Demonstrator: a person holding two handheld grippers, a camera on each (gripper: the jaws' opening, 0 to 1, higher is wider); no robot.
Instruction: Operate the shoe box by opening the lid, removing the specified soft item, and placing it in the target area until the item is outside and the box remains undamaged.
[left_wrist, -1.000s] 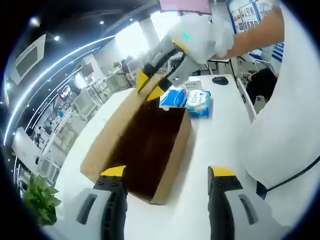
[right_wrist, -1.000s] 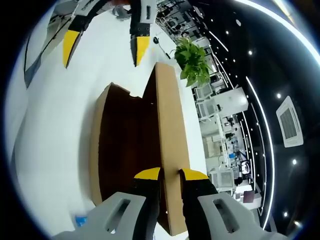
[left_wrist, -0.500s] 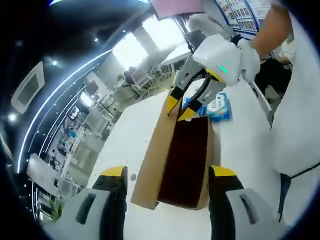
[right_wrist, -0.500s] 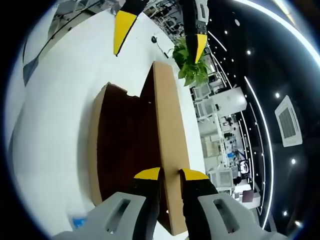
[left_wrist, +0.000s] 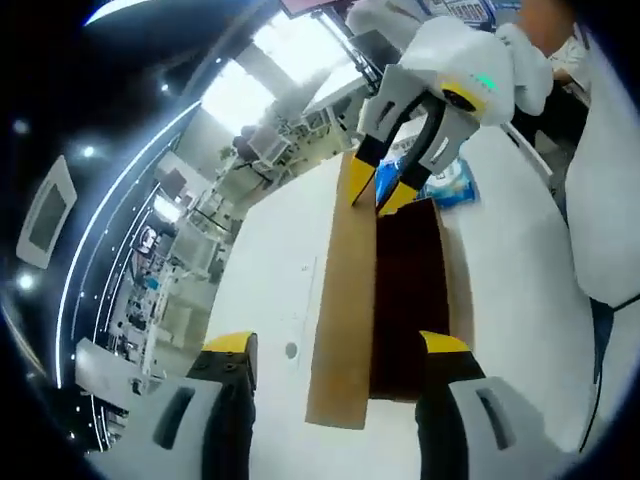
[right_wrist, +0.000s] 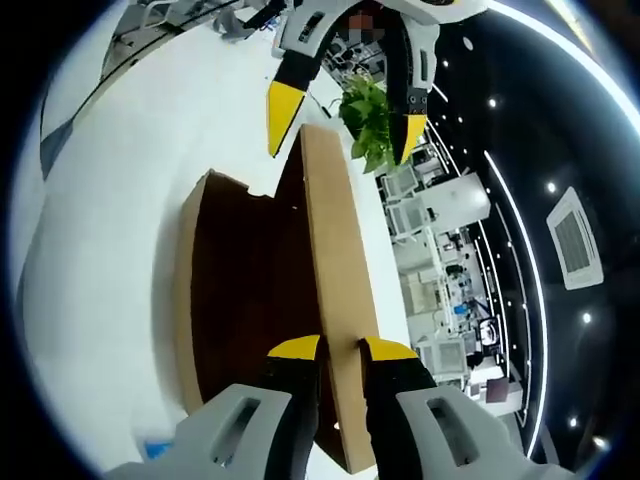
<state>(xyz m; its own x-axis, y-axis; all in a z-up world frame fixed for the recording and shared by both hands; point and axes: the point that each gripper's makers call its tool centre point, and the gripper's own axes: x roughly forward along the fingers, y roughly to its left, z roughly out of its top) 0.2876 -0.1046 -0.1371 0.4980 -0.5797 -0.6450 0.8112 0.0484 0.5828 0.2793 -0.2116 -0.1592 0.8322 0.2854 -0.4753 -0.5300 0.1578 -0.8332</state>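
The brown shoe box lies on the white table, its dark inside exposed. The lid stands up on edge along one long side. My right gripper is shut on the lid's top edge at one end; from the left gripper view it grips the lid's far end. My left gripper is open, its jaws either side of the lid's near end. It shows at the top of the right gripper view, just past that end. The box's contents are too dark to make out.
Blue and white tissue packs lie on the table beyond the box, next to the right gripper. A potted plant stands behind the left gripper. A person in white is on the right. Office desks fill the background.
My left gripper has closed in on the box and now lines up with the lid's end, still open. The right gripper stays shut on the upright lid.
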